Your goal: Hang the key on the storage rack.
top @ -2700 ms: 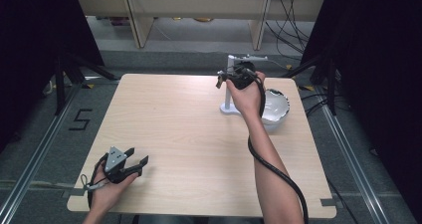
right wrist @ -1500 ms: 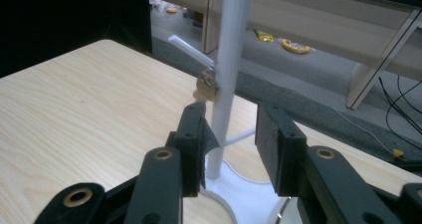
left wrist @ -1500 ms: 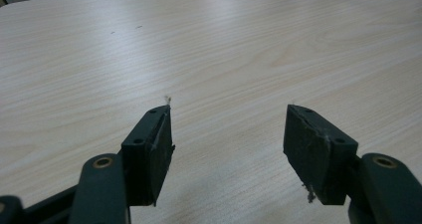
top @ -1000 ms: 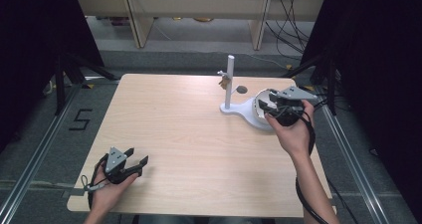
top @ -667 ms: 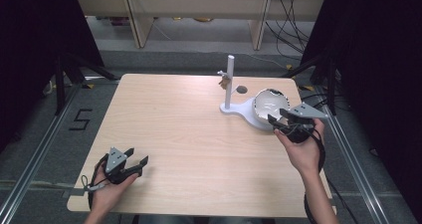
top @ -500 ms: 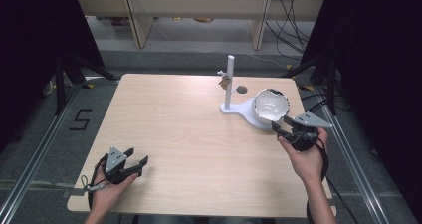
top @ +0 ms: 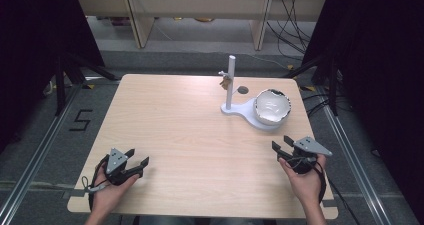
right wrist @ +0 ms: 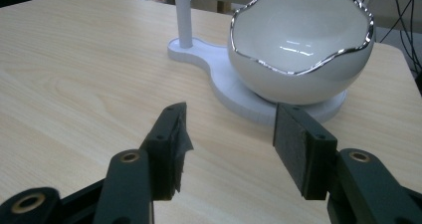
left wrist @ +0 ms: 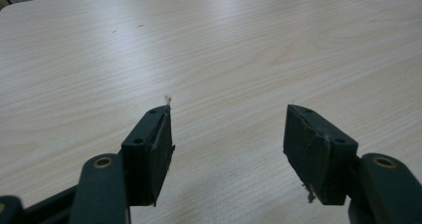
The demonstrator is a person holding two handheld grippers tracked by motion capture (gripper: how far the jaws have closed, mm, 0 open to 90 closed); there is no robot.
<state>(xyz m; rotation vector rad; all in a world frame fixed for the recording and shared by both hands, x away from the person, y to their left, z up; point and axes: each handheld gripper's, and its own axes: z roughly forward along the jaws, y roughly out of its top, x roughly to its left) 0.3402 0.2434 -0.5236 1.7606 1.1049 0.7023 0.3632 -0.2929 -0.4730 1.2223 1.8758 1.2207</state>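
Now parked low over the table [top: 200, 130]: right tongs [top: 283, 146] just opened wide, empty, near the white bowl [top: 272, 106] sitting on its stand base [top: 245, 114]; left tongs [top: 138, 160] agape too, gripping nothing, well apart.

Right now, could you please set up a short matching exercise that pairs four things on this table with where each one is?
Things:
1. bowl
2. post
3. left tool
4. right tool

Places:
A. near left corner of the table
B. rising from the narrow end of the white stand
C. near right edge, in front of the stand
D. sitting on the wide end of the white stand

Pairs: 1-D, 2-B, 3-A, 4-C
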